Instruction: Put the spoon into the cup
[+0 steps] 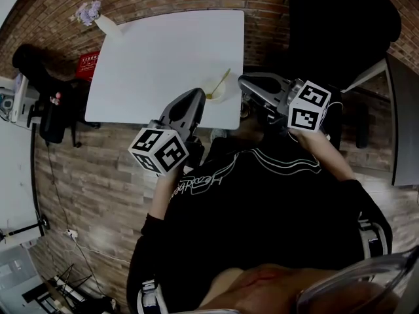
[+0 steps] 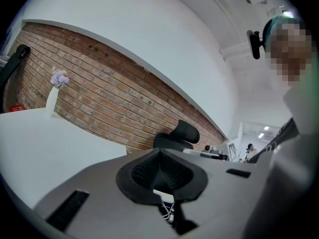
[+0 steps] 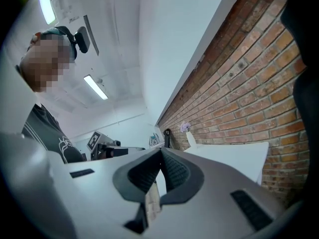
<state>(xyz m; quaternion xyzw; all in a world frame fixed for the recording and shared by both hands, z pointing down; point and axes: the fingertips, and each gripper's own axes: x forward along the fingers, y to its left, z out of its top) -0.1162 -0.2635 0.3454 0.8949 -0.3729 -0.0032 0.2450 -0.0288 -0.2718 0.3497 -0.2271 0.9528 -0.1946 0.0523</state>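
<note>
Spoon in the cup, both grippers shut and empty

The white cup (image 1: 218, 94) sits at the near edge of the white table (image 1: 157, 57), close to the near right corner. The yellow spoon (image 1: 221, 84) stands in the cup, and its handle leans out toward the far side. The left gripper (image 1: 195, 97) (image 2: 159, 153) is just beside the cup on its left, with its jaws pressed together and nothing between them. The right gripper (image 1: 247, 82) (image 3: 160, 152) is just past the table's right edge, near the cup, and its jaws are together and empty too. A white vase (image 1: 105, 25) with purple flowers (image 1: 88, 12) stands at the far left corner. A black chair (image 1: 344, 18) is off to the right of the table.
</note>
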